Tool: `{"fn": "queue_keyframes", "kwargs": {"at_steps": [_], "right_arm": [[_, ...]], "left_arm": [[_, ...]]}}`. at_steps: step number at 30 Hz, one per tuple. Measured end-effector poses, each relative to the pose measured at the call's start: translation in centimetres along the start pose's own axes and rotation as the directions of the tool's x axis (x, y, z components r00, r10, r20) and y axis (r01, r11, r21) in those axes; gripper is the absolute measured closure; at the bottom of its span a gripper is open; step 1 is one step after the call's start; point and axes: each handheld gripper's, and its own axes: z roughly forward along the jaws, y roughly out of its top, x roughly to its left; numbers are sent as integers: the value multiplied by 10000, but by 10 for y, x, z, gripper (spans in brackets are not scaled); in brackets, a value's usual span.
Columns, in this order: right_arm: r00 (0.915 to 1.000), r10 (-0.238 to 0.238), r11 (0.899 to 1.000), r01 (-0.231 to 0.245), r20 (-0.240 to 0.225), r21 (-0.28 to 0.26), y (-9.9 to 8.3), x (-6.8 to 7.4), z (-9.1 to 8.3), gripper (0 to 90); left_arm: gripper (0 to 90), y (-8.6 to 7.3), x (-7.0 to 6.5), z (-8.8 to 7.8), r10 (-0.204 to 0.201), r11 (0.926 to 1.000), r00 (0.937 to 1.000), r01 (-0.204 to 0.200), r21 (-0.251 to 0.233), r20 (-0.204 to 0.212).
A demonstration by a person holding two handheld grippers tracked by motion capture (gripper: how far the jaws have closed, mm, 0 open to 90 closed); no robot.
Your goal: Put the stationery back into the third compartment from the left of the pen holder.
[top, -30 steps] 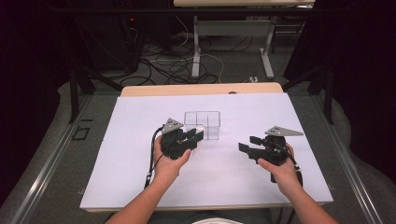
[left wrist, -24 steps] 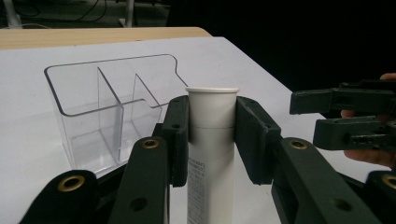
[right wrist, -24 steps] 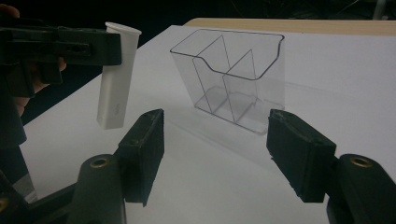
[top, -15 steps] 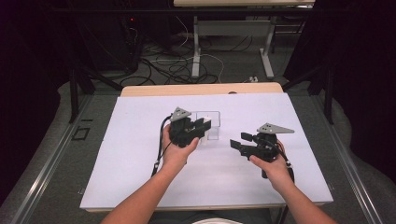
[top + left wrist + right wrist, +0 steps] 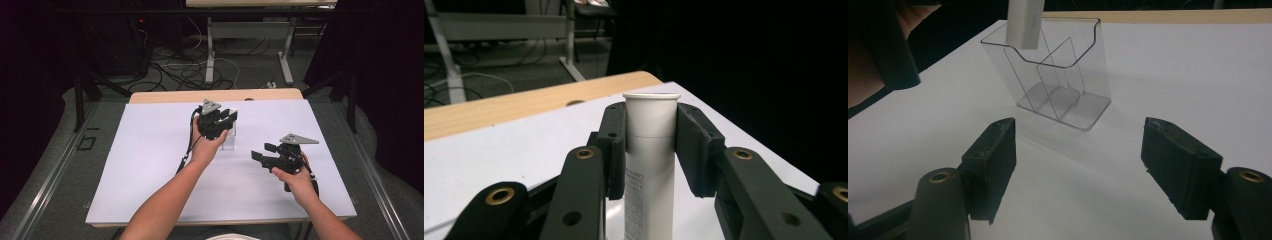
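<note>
Holding: left hand-held gripper clamps a white tube between its pads, tube upright, cap end up in the left gripper view.
Tube place: lifted over the clear organizer; in the right gripper view the tube's lower end hangs at the organizer's top rim, left side, whether inside the rim or just above it cannot tell.
Tube detail: small printed text on the lower body, thin seam line under the cap.
Organizer: clear plastic, upright dividers inside, stands on the white sheet toward the far middle of the table.
Right hand-held gripper: jaws have just been opening, now apart at a moderate gap, nothing between them, pads aimed at the organizer from nearby.
Right hand: low over the sheet, right of the organizer, apart from it.
Left hand: wraps the gripper body, forearm coming in from the near edge.
Background: cables on the floor beyond the table.
</note>
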Motion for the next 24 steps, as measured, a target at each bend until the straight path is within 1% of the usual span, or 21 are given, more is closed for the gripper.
{"fn": "queue_keyframes", "kwargs": {"at_steps": [6, 8, 9, 12, 15, 17, 19, 20, 22, 23, 24], "right_arm": [[10000, -55, 9999, 55, -16, 89, -2, 1, 1, 299], [10000, -45, 9999, 46, -18, 91, -2, 0, 1, 299], [10000, -35, 10000, 36, -25, 87, -3, -1, 0, 299], [10000, 58, 10000, -57, -36, 51, -3, -2, 0, 299], [10000, 75, 10000, -75, 9, 48, -3, -3, -1, 300], [10000, 36, 10000, -36, 14, 48, -3, -3, -1, 299], [10000, 33, 10000, -33, 26, 40, -3, -4, -1, 299], [10000, 36, 10000, -36, 43, 25, -4, -4, 0, 299], [10000, 61, 10000, -62, 57, 76, -4, -3, 0, 300], [10000, 55, 10000, -56, 27, 80, -4, -3, 0, 299], [10000, 46, 10000, -46, 3, 84, -4, -2, 0, 299]], "left_arm": [[667, -6, 6, 11, 78, 10000, 9986, -79, -12, -516], [667, -7, 6, 13, 104, 9999, 9985, -102, 34, -544], [667, -8, 6, 14, 188, 9998, 9978, -183, 73, -634], [667, -11, 6, 18, 276, 9993, 9966, -255, 285, -776], [666, -16, 6, 19, 393, 9990, 9955, -372, 260, -866], [665, -16, 8, 19, 250, 9995, 9959, -234, 192, -875], [665, -15, 10, 19, 236, 9995, 9961, -216, 242, -853], [665, -15, 11, 20, 306, 9992, 9956, -284, 264, -887], [666, -14, 12, 21, 339, 9994, 9946, -326, 151, -983], [665, -14, 13, 22, 260, 9997, 9956, -254, 71, -899], [665, -14, 13, 23, 273, 9996, 9956, -262, 139, -902]]}}
